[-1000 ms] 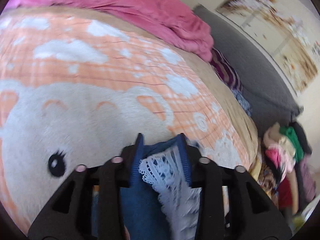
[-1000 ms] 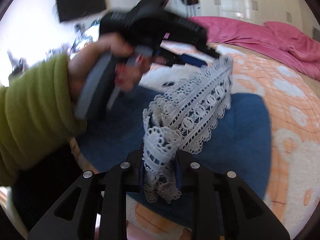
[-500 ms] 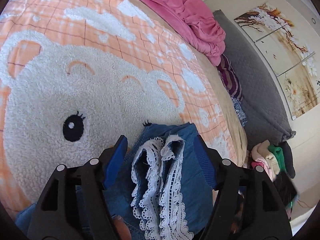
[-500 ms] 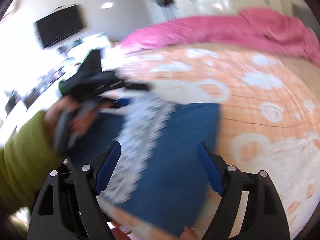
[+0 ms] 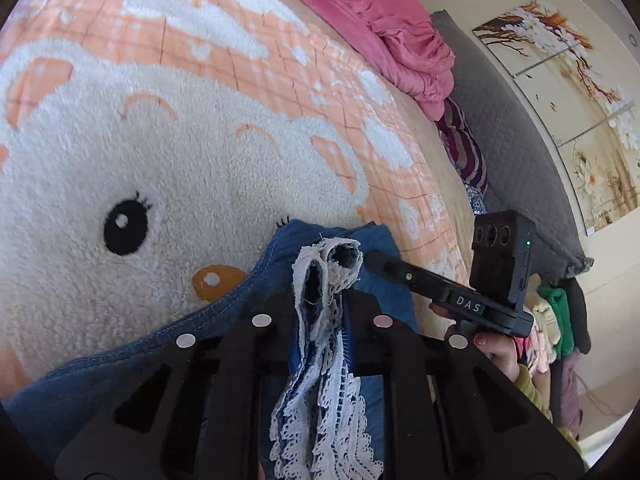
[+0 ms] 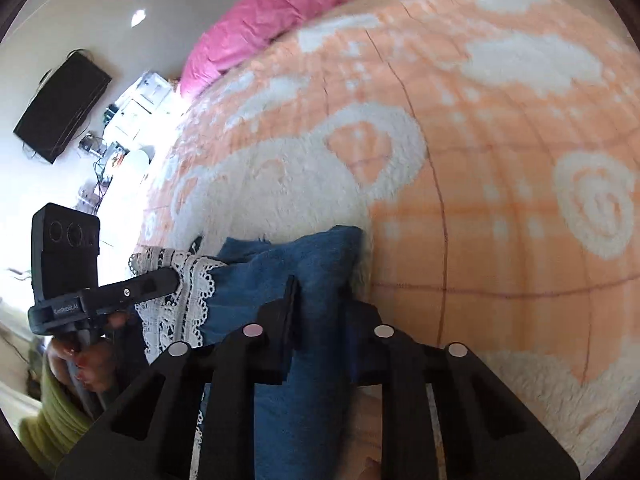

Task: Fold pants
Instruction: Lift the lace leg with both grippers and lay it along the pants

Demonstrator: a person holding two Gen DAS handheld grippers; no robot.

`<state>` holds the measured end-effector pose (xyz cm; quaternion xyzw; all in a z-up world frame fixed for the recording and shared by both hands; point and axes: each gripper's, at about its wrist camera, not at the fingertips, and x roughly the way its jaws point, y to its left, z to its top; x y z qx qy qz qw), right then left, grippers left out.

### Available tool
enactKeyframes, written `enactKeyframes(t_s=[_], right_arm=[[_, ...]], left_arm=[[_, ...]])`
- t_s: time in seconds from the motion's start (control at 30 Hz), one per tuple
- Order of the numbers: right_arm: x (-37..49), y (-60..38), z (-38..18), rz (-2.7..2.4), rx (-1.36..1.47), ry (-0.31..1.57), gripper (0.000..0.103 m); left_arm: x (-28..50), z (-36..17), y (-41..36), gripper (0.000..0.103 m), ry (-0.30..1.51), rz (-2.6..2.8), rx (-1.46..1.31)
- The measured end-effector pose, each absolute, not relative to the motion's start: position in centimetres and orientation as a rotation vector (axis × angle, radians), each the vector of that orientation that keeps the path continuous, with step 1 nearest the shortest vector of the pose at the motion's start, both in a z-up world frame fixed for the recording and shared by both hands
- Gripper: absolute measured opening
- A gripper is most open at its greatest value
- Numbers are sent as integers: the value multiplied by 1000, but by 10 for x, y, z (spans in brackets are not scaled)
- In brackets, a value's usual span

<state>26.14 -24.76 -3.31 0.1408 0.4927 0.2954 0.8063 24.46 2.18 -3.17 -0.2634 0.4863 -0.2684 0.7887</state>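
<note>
Blue denim pants (image 5: 120, 368) with white lace hems (image 5: 320, 424) lie on an orange and white bear blanket (image 5: 180, 152). My left gripper (image 5: 320, 304) is shut on the lace hem end of the pants. It also shows in the right wrist view (image 6: 168, 276) at the lace hem (image 6: 176, 312). My right gripper (image 6: 320, 300) is shut on a blue fold of the pants (image 6: 288, 264) at the other edge. It also shows in the left wrist view (image 5: 376, 260), touching the cloth beside the lace.
A pink duvet (image 5: 380, 28) is bunched at the far side of the bed. A grey headboard (image 5: 512, 152) and a heap of clothes (image 5: 556, 328) stand to the right. A wall TV (image 6: 60, 108) hangs at the left in the right wrist view.
Both grippers were open half a second ago and have now shut on the pants, the left on the lace hem, the right on the blue edge.
</note>
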Motion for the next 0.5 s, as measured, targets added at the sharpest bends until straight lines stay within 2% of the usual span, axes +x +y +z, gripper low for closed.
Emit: enactKeyframes(t_s=[0.1,0.17,0.23,0.3,0.37,0.5], right_arm=[[259,-242,-22,626,228,996,17],[263,-231,-30,594,131,996,21],[264,-227,-43,566,87,1018,29],[264,-232,-45,567,120,1016,31],[258,-244,-35,546,157,994,57],[234,-261,-16,553,175,943,58]], left_arm=[[240,-36,27,10,1049,-519,-541],[239,-43,30,14,1065,-472,-532],[238,-48,29,28,1073,-419,-488],[234,-43,30,32,1059,-377,-453],[226,-33,28,35,1021,-332,-397],[193,-4,23,40,905,-247,-272]])
